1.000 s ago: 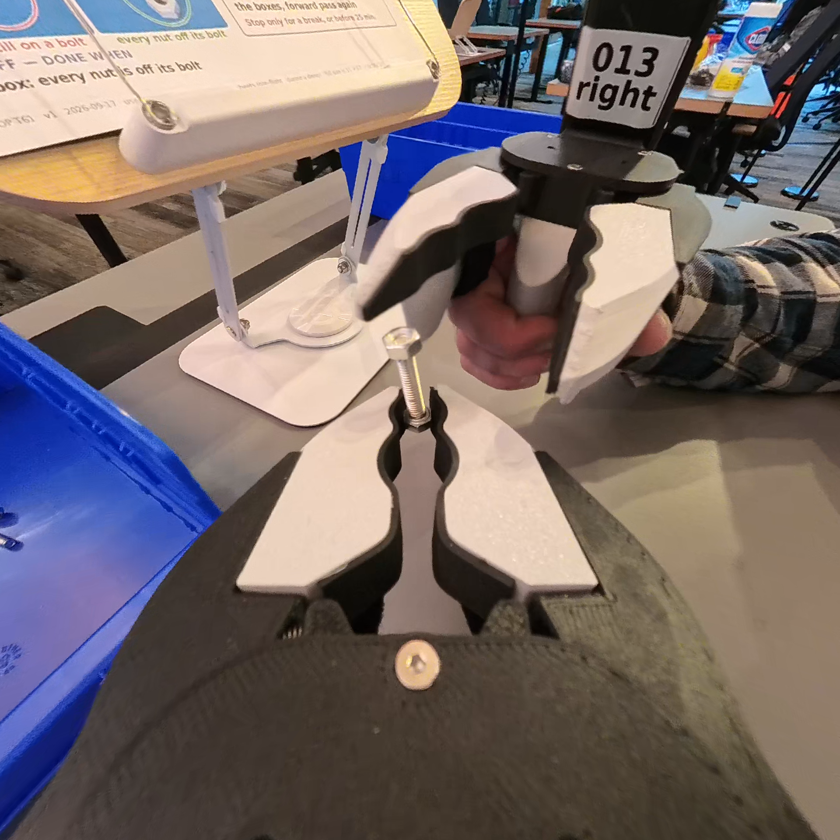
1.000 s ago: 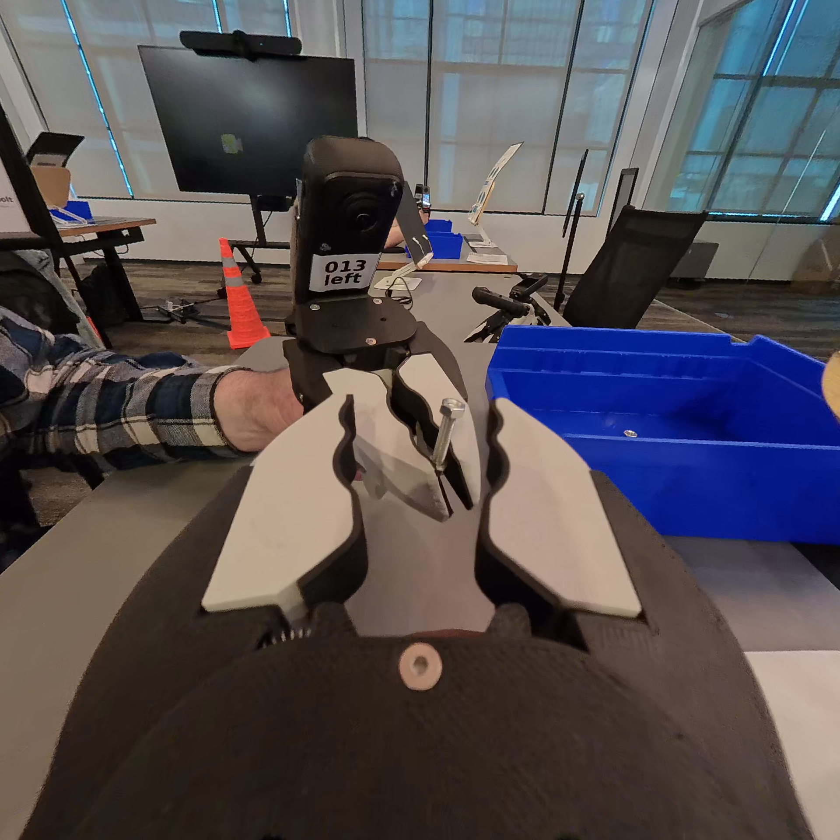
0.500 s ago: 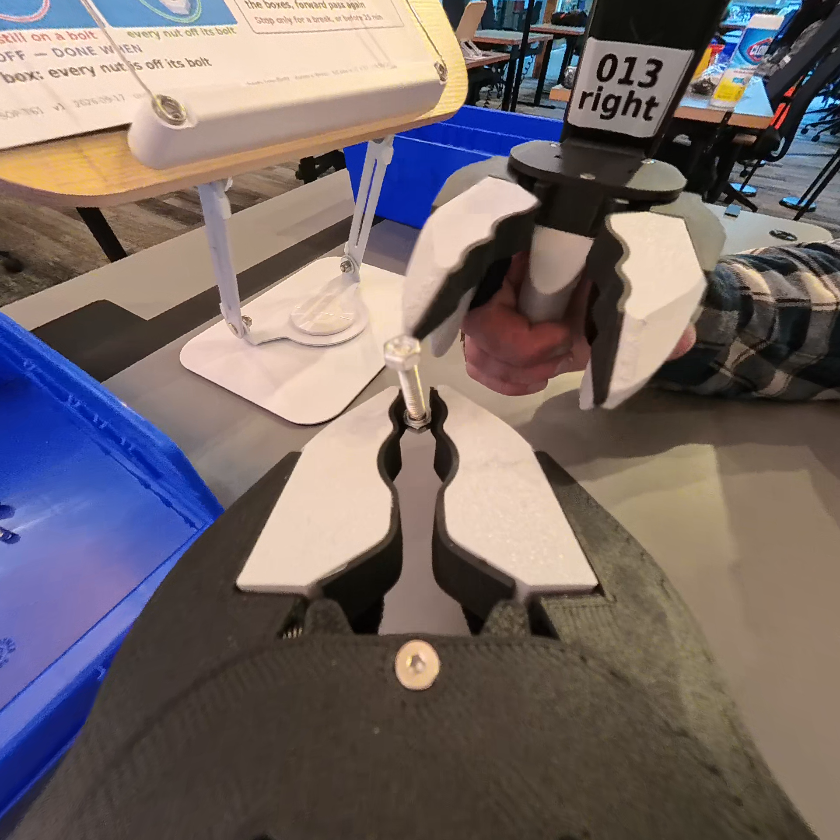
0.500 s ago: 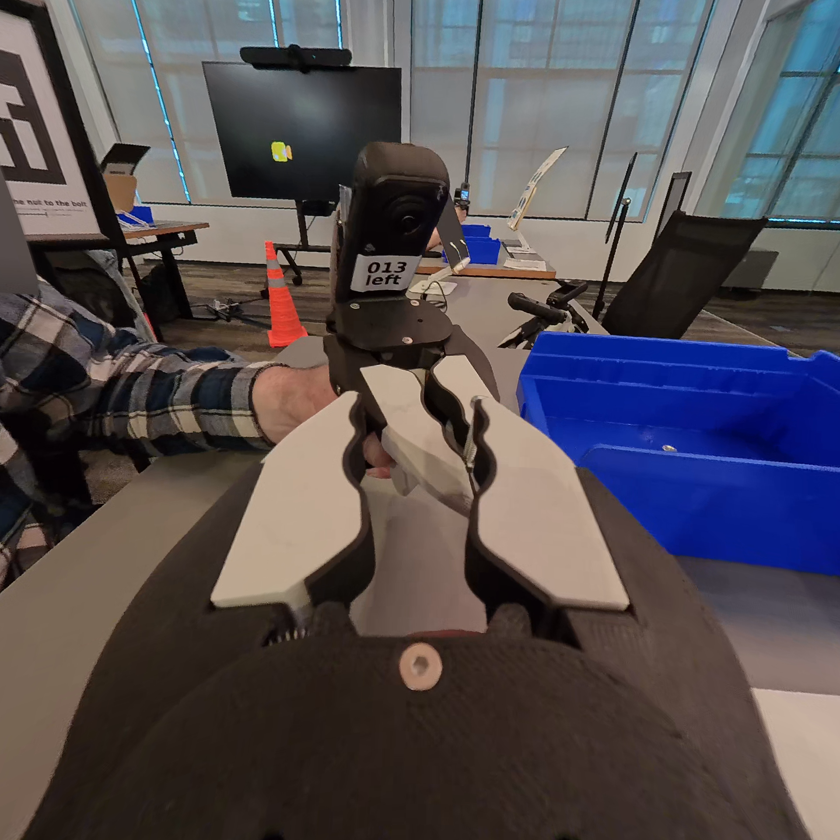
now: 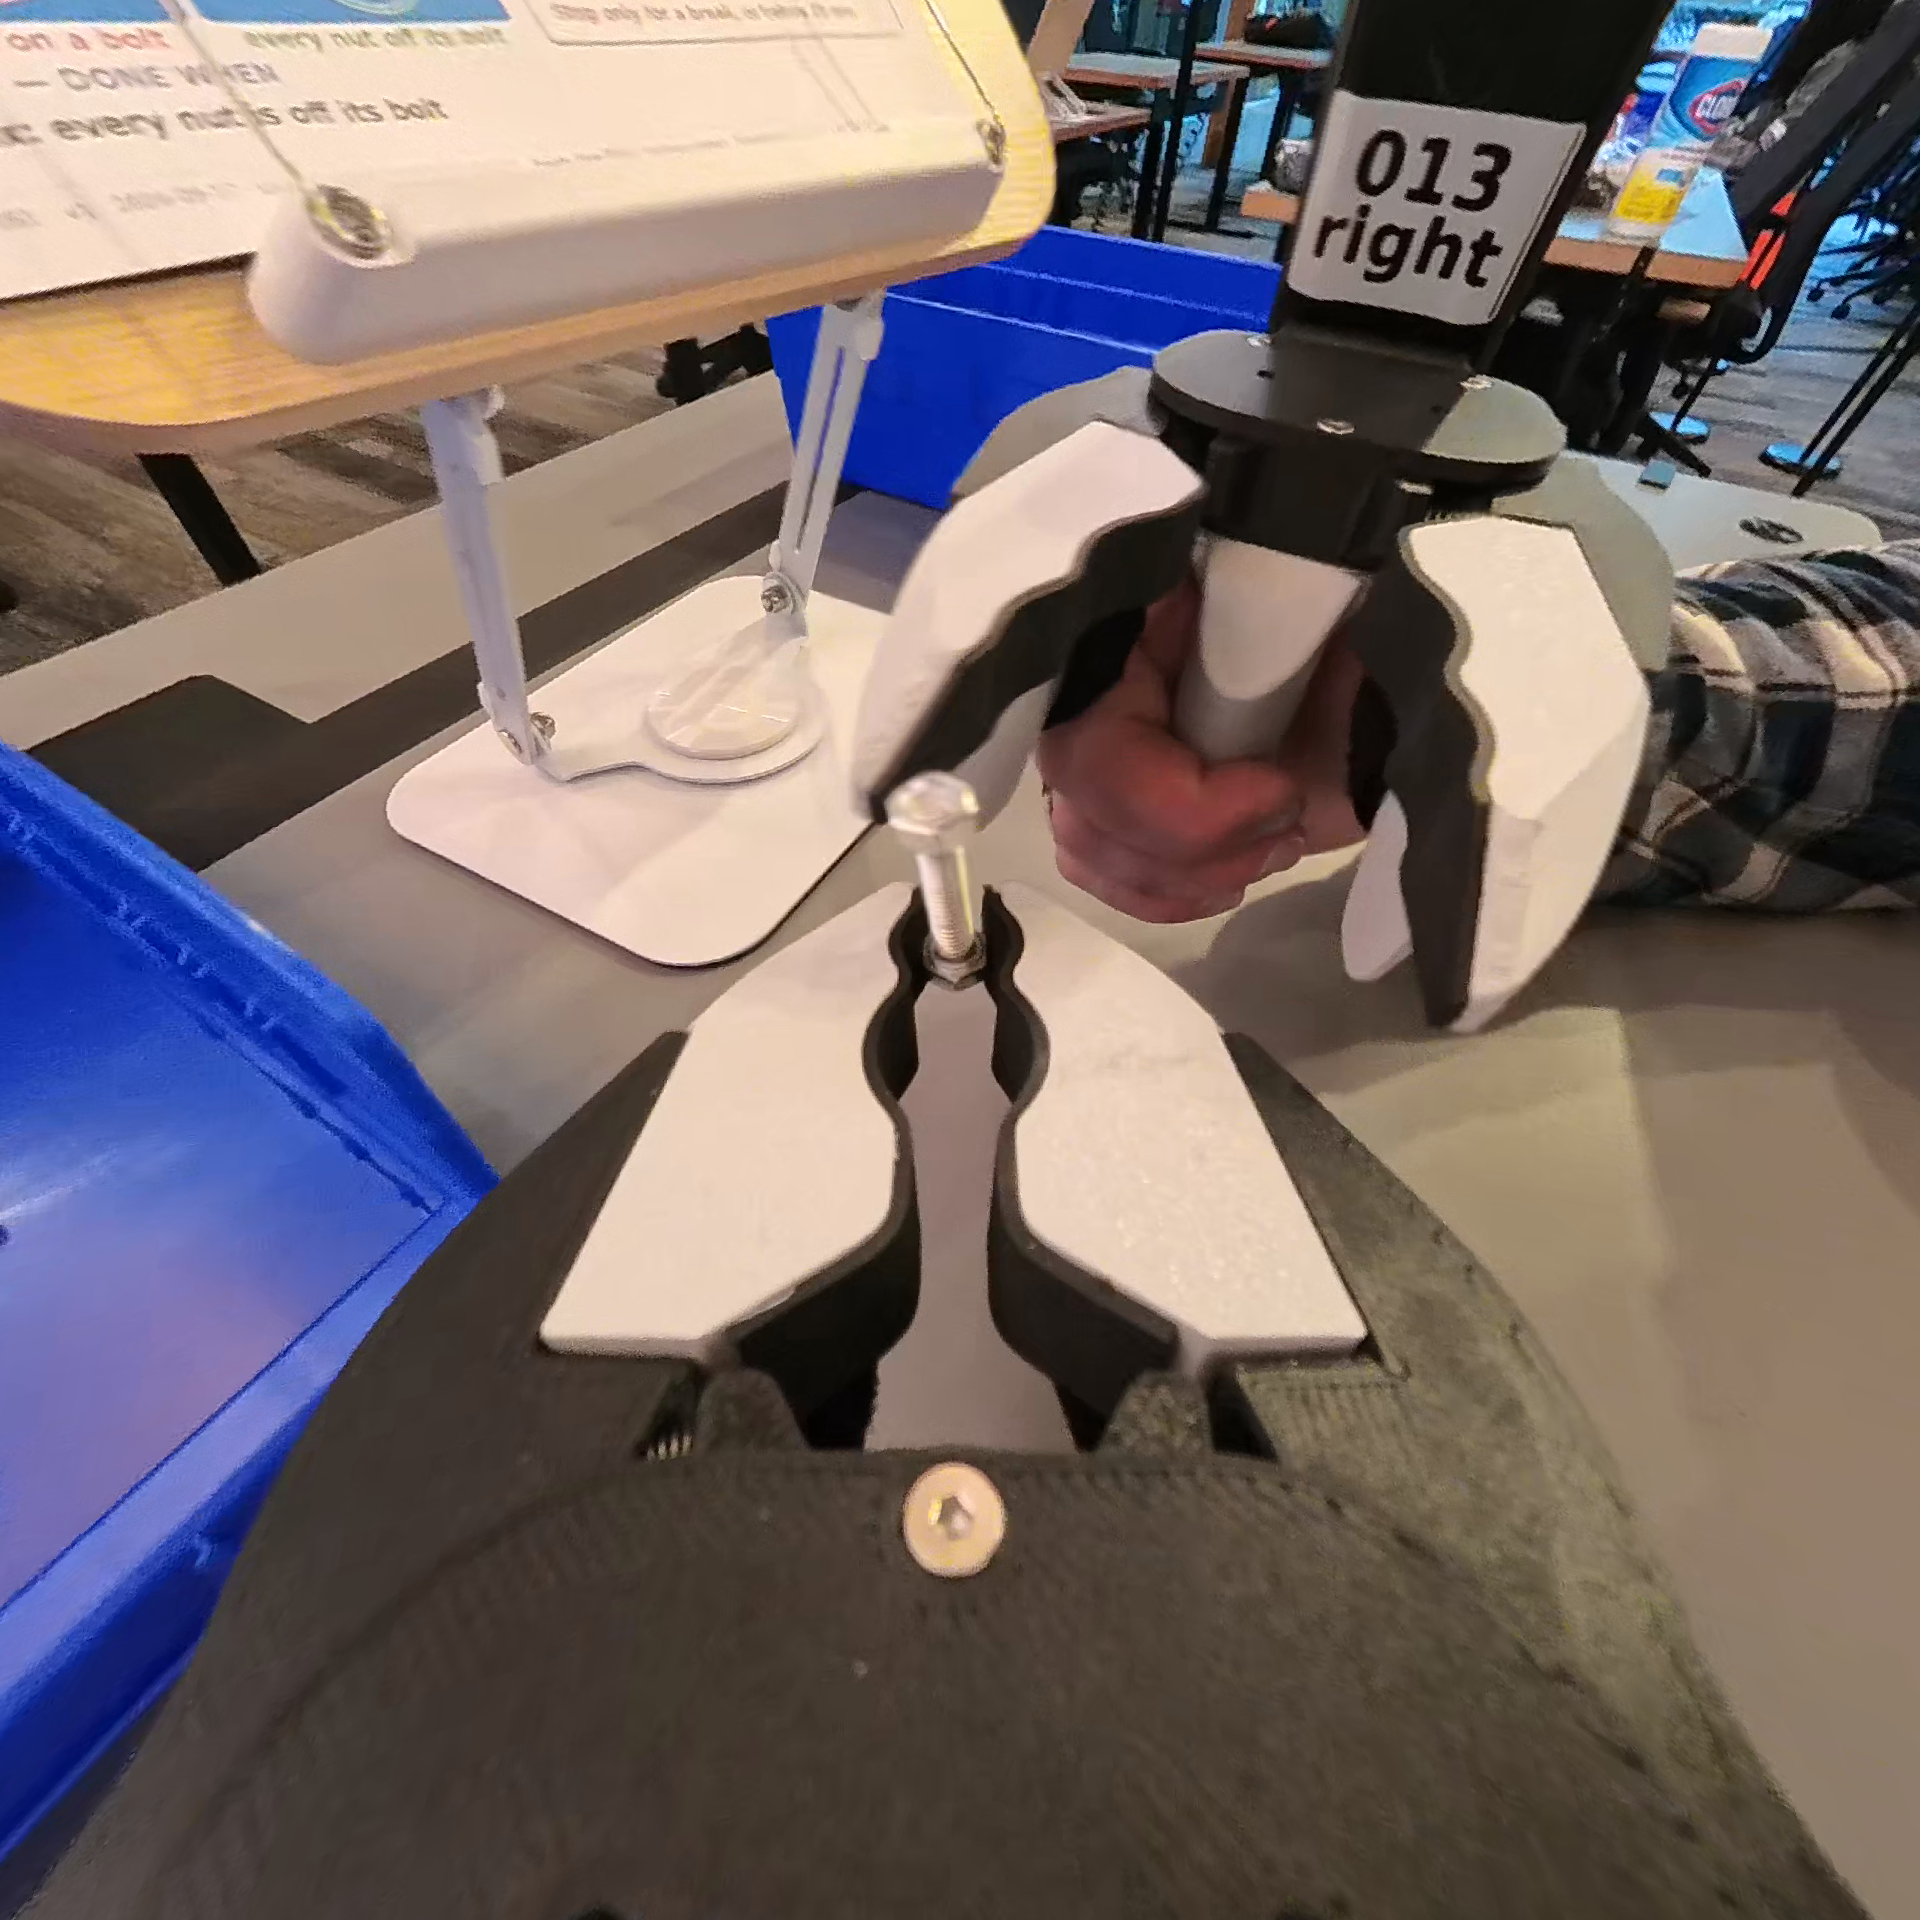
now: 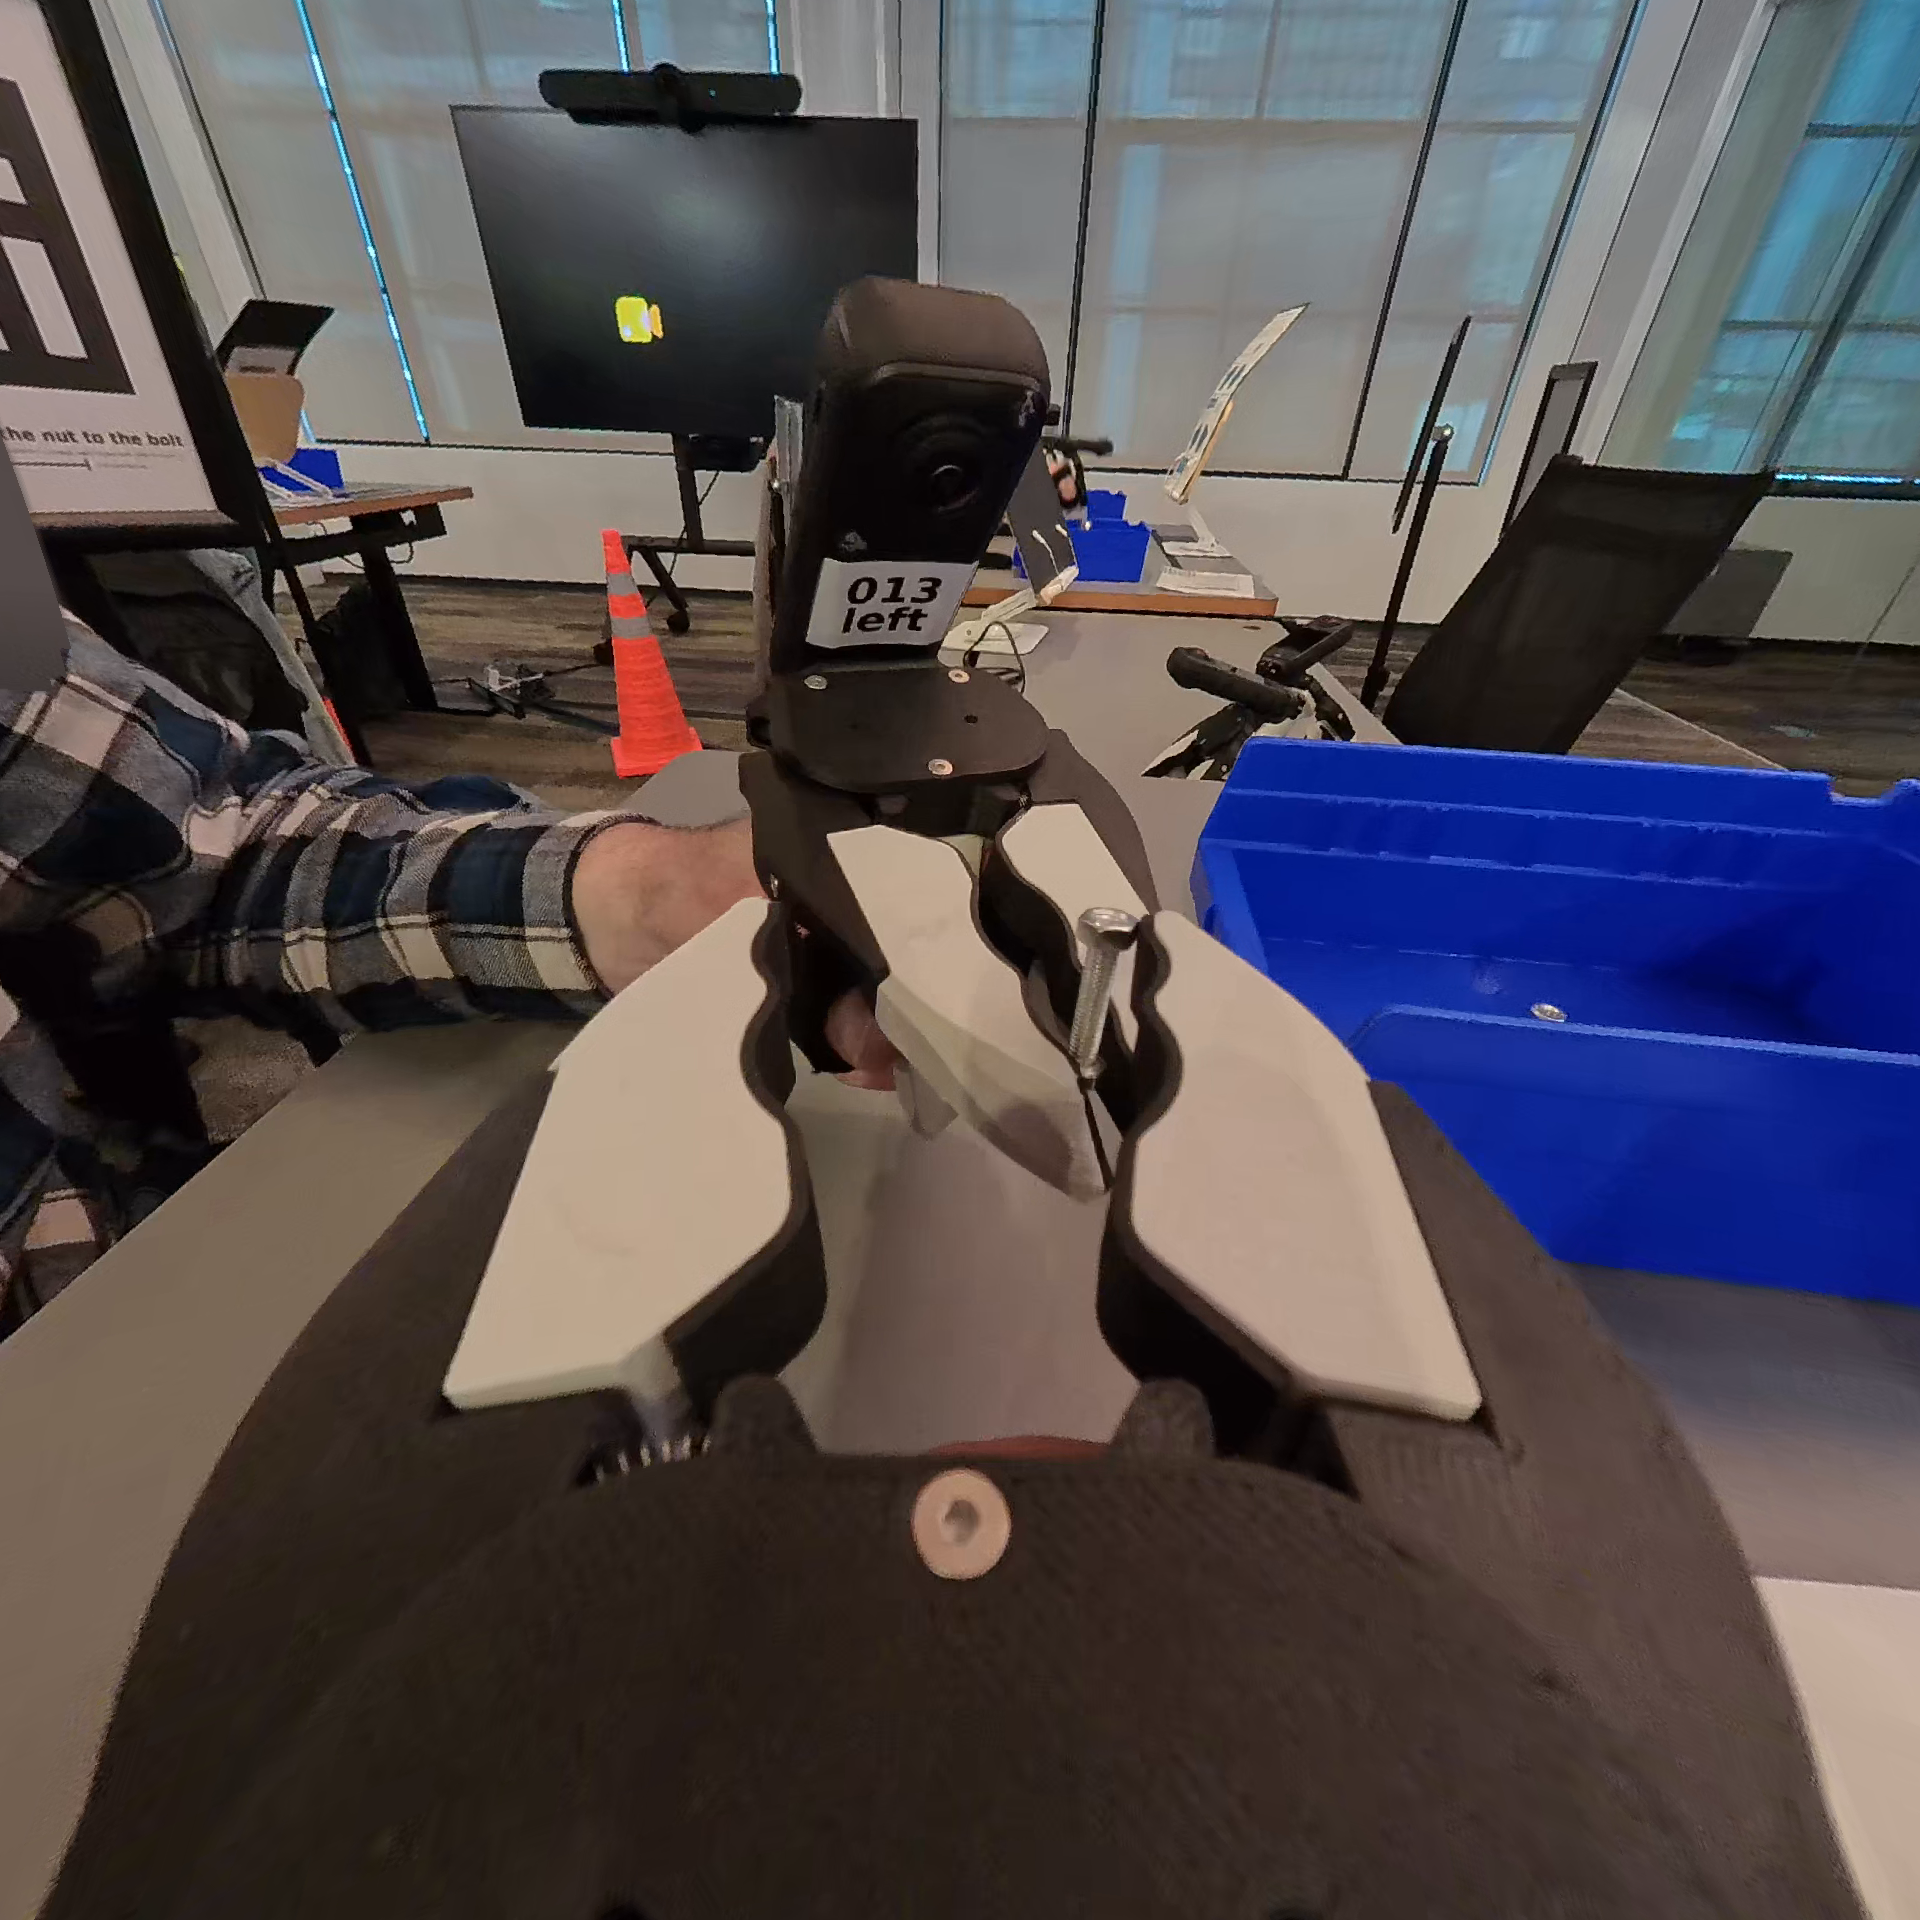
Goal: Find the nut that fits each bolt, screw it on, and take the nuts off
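Bolt [image 5: 948, 873] and nut [image 5: 951, 971] are sitting together at the tips of my left gripper [image 5: 951, 961], above the grey table [image 5: 1558, 1195] and between the two blue bins [image 5: 156, 1195] [image 6: 1558, 935].

Working down in size:

1. Blue bins. One loose nut [image 6: 1548, 1010] is lying on the floor of the far bin; I am leaving it alone for now.
2. Right gripper [image 6: 961, 997]. I am holding it with its fingers spread wide and clamping nothing. In the left wrist view one fingertip [image 5: 935, 727] is hanging just beside the bolt head; I cannot tell whether it is touching.
3. Left gripper. Its fingers are clenching on the nut at the bottom of the thread, so the bolt is standing almost upright, head up.
4. Bolt. I am judging it as rigid, light, bright steel: not fragile, but smooth and likely to slip. The hex head offers flats; I am treating the head as the place to take hold for turning.
5. Nut. Small, thin, and easy to drop. I am gripping it across opposing sides, which I judge to be the only secure hold.
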